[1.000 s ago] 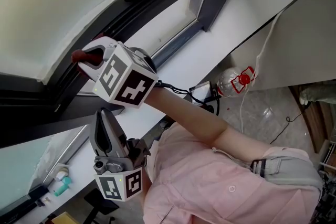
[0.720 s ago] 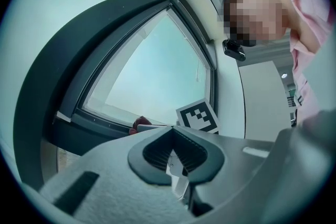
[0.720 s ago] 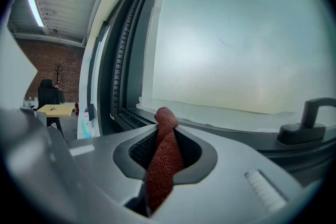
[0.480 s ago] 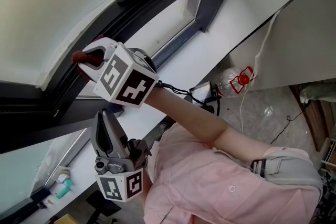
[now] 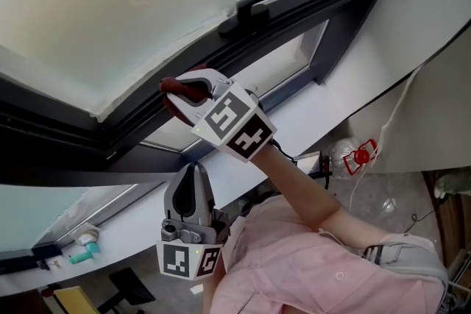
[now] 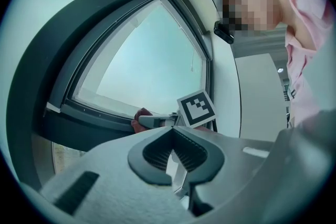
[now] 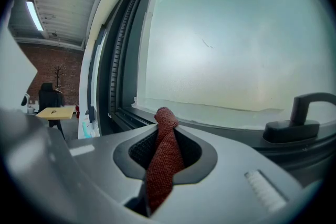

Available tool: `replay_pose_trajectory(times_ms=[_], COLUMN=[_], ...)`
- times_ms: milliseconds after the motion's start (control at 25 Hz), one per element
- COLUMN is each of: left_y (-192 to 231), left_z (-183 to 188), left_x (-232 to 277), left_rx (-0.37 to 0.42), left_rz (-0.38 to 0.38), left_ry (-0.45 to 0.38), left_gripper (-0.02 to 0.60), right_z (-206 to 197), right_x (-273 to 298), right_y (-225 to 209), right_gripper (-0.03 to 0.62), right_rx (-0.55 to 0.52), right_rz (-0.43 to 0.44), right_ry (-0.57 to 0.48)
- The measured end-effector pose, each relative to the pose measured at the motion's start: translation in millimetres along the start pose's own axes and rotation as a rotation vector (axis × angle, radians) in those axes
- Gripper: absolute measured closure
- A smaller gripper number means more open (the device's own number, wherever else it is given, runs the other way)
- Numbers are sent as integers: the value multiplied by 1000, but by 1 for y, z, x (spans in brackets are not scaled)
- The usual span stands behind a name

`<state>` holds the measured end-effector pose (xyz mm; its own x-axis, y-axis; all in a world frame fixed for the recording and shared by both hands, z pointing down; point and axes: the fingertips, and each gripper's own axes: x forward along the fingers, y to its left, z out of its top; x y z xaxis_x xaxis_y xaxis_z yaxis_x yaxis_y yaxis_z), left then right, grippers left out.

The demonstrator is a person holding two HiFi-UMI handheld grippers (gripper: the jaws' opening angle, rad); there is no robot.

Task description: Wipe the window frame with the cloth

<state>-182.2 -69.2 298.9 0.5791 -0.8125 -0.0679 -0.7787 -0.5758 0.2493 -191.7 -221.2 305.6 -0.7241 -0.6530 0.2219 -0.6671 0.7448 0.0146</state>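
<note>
A dark red cloth (image 5: 170,87) is pinched in my right gripper (image 5: 181,94), which is shut on it. The gripper presses the cloth against the dark grey window frame (image 5: 125,121), just below the frosted pane. In the right gripper view the cloth (image 7: 163,165) runs up between the jaws, and its tip pokes out toward the frame (image 7: 210,126). My left gripper (image 5: 193,174) hangs lower, near the sill; its jaws are shut and hold nothing. The left gripper view shows the right gripper's marker cube (image 6: 197,109) and the cloth (image 6: 140,115) at the frame.
A black window handle (image 5: 255,9) sits on the frame up and to the right of the cloth. The white sill (image 5: 309,114) runs below. A plastic bottle with a red cap (image 5: 353,156) and cables (image 5: 309,162) lie lower right. Small teal items (image 5: 81,254) rest at the sill's left end.
The head view has swung up, showing more of the frosted pane. My right gripper with the cloth now sits a little nearer the handle along the frame. The left gripper stays below, still shut.
</note>
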Motion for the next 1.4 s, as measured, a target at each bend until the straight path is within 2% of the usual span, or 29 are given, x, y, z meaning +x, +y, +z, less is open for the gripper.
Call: replay_pose_trajectory(times_ms=[120, 240, 320, 360, 440, 480, 520, 560, 680, 720, 760, 840, 880, 920, 1040, 1080, 1120, 1200, 1240, 1280, 1320, 1400], left_y=[-10, -15, -19, -21, -24, -25, -27, -30, -40, -44, -49, -52, -51, -47, -32, -28, -25, -21, -19, -17, -17, -17], left_z=[1, 7, 6, 4, 3, 4, 6, 8, -5, -9, -8, 3, 5, 2, -25, -28, -27, -19, -15, -15, -19, -30], left_x=[7, 6, 5, 5, 5, 5, 5, 5, -1, -3, -4, -3, -1, 0, 2, 2, 2, 1, 0, -1, -2, -7], left_rx=[-10, -136, -169, -146, -45, 17, 81, 149, 374, 411, 406, 312, 284, 305, 554, 577, 531, 309, 228, 208, 238, 347], left_rz=[-57, -71, -97, -108, -108, -99, -87, -74, -73, -94, -118, -144, -133, -106, -14, 7, 26, 80, 106, 124, 132, 125], left_ry=[-28, -133, -151, -140, -115, -106, -100, -90, -10, -2, -20, -94, -102, -63, 193, 225, 215, 101, 52, 38, 61, 155], left_gripper=[588, 589, 434, 408, 409, 450, 550, 589, 586, 586, 586, 586, 586, 586, 584, 584, 584, 584, 584, 584, 584, 584], right_z=[1, 4, 3, 3, 2, 1, 2, 2, 3, 2, 2, 2, 2, 2, 2, 2, 2, 2, 1, 1, 2, 1], right_x=[0, -1, -4, -5, -4, -4, -3, -3, -2, -2, -2, -2, -2, -3, -2, -2, -2, -3, -3, -4, -4, -7], right_y=[-3, -2, -6, -8, -10, -10, -10, -10, -9, -9, -9, -9, -9, -9, -8, -8, -8, -7, -7, -7, -7, -11], right_gripper=[533, 533, 533, 533, 532, 533, 533, 533, 533, 533, 533, 533, 533, 533, 533, 533, 532, 533, 531, 531, 531, 531], right_rx=[-1, -13, -11, -11, -15, -18, -20, -22, -23, -22, -22, -22, -23, -25, -28, -29, -30, -40, -52, -66, -83, -120], right_rz=[22, 47, 33, 27, 30, 33, 35, 36, 39, 40, 41, 42, 42, 41, 38, 37, 37, 35, 32, 28, 20, -3], right_ry=[-4, -7, -9, -10, -12, -14, -16, -17, -18, -18, -18, -19, -20, -21, -26, -27, -26, -23, -20, -17, -13, -4])
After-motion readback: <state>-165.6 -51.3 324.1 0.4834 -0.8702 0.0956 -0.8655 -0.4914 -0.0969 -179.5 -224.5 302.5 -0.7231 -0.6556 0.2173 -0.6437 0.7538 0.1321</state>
